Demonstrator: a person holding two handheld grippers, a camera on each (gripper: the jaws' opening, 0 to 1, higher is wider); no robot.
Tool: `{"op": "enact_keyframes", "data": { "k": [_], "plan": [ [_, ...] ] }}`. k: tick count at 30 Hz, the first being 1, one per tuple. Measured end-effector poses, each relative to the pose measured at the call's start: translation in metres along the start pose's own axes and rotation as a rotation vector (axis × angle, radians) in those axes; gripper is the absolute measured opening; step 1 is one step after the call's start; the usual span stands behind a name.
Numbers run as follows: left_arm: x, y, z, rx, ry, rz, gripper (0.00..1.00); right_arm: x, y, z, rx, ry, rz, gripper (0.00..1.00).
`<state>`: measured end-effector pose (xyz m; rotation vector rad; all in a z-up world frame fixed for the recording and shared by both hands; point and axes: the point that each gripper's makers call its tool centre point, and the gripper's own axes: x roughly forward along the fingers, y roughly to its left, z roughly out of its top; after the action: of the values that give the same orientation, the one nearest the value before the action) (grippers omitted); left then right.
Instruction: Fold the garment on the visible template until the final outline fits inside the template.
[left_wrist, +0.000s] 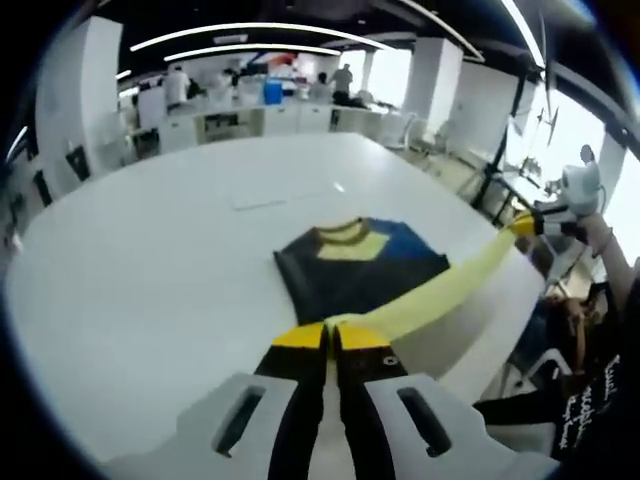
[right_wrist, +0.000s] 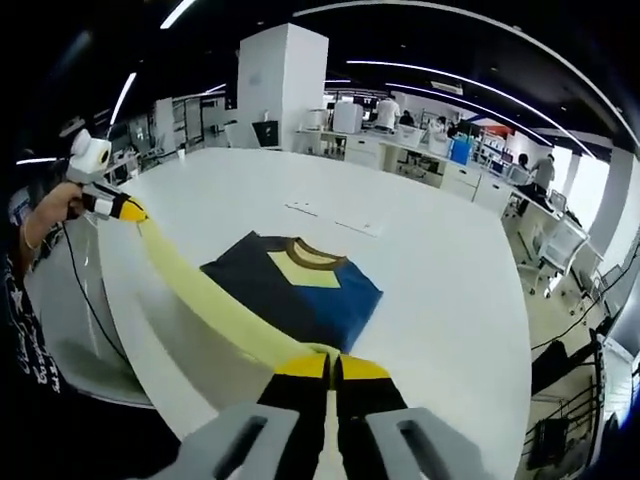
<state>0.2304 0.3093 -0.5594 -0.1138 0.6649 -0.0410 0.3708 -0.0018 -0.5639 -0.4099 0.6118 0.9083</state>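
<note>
In the left gripper view, a folded garment (left_wrist: 358, 265) of dark navy, blue and yellow panels with a brown-and-yellow striped collar is lying flat on a large white round-edged table (left_wrist: 150, 270), near the middle of it. Nearer than the garment, the left gripper (left_wrist: 331, 337), black with yellow-tipped jaws, is pinching one end of a long pale yellow strip of fabric (left_wrist: 440, 290), its jaws pressed together on the cloth. The strip is stretching away past the garment's near corner to the table's far right edge, where the right gripper (left_wrist: 524, 225) is clamping its other end, a person's hand (left_wrist: 592, 228) holding that tool. White lettering on the person's dark sleeve is too blurred to read.

In the right gripper view, the left gripper (right_wrist: 128, 210) is gripping the strip (right_wrist: 215, 305) at the table's (right_wrist: 440, 290) left edge. The strip is running taut along the garment's (right_wrist: 290, 285) near side, touching or just above it. At its nearer end the right gripper (right_wrist: 332, 367) is closing tightly on the yellow cloth.
</note>
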Motion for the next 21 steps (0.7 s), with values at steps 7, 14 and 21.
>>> {"op": "enact_keyframes", "data": {
  "k": [7, 14, 21],
  "plan": [
    [0.011, 0.009, 0.016, 0.012, -0.019, 0.011, 0.0, 0.011, -0.012, 0.014, -0.019, -0.013, 0.0, 0.0],
    [0.026, 0.02, 0.038, 0.032, -0.059, 0.036, 0.0, 0.024, -0.026, 0.03, -0.008, -0.044, -0.012, 0.0],
    [0.043, 0.029, 0.059, 0.015, -0.093, 0.068, 0.0, 0.041, -0.043, 0.046, -0.01, -0.063, -0.04, 0.0]
  ]
}}
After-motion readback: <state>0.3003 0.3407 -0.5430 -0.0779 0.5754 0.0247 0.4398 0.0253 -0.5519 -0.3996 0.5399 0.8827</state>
